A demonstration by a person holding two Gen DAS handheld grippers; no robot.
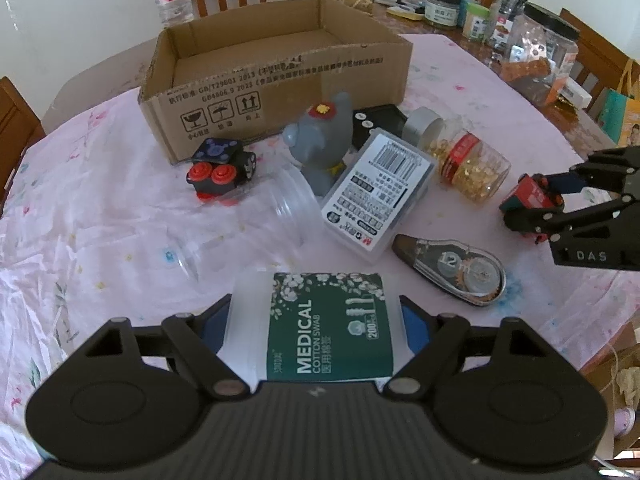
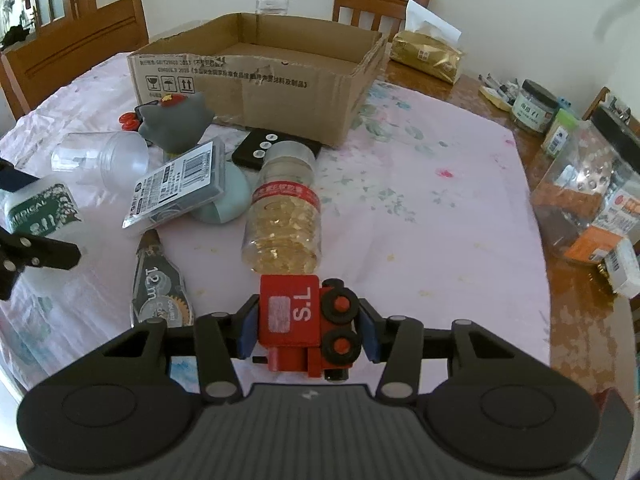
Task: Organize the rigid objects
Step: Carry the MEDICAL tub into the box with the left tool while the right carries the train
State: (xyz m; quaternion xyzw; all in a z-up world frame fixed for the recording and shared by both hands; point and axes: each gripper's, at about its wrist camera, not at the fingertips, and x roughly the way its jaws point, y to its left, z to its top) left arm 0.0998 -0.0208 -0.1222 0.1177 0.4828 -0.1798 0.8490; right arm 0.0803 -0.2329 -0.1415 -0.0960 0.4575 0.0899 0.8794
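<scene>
both grippers loaded beside the box

left wrist view: the left gripper [image 1: 316, 320] is clamped on one cotton swab tub [image 1: 316, 328], whose lower end is hidden behind the gripper body. beyond it on the pink tablecloth [image 1: 100, 220] lie one clear cup [image 1: 248, 220] on its side, one tape dispenser [image 1: 452, 266] and one open cardboard box [image 1: 276, 76].

right wrist view: the right gripper [image 2: 306, 328], held low and level, grips one red toy train [image 2: 308, 326] just in front of one capsule bottle [image 2: 284, 212] lying flat. the box interior is mostly out of sight.
</scene>
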